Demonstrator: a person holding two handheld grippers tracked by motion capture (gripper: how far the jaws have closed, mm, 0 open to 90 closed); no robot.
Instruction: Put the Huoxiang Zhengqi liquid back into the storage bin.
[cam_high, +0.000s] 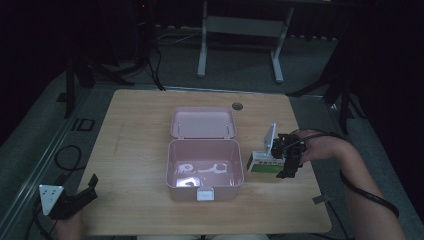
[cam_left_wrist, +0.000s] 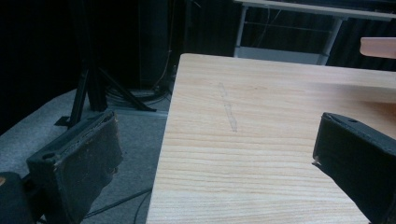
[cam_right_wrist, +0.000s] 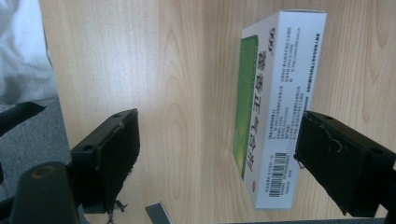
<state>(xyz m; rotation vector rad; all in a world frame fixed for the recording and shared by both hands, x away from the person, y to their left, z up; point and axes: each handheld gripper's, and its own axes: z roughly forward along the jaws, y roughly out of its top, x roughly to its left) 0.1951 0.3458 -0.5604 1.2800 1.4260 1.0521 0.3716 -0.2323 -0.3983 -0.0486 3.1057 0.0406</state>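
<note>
Beside the pink case (cam_high: 202, 165), the carton (cam_high: 265, 164) is straddled by the wide-open right gripper (cam_high: 289, 159), probably for grabbing; the left gripper (cam_high: 75, 200) is parked open, empty.

Wooden table (cam_high: 140, 150): pink case (cam_high: 204, 167), carton (cam_high: 264, 164)

High view looks down on the table (cam_high: 140, 150) (gripper views skim it closely).

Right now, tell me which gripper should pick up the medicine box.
Right. The right gripper is already at the medicine box, jaws open with the box lying between them. The left gripper sits at the table's near left corner, beyond the open pink case.
</note>
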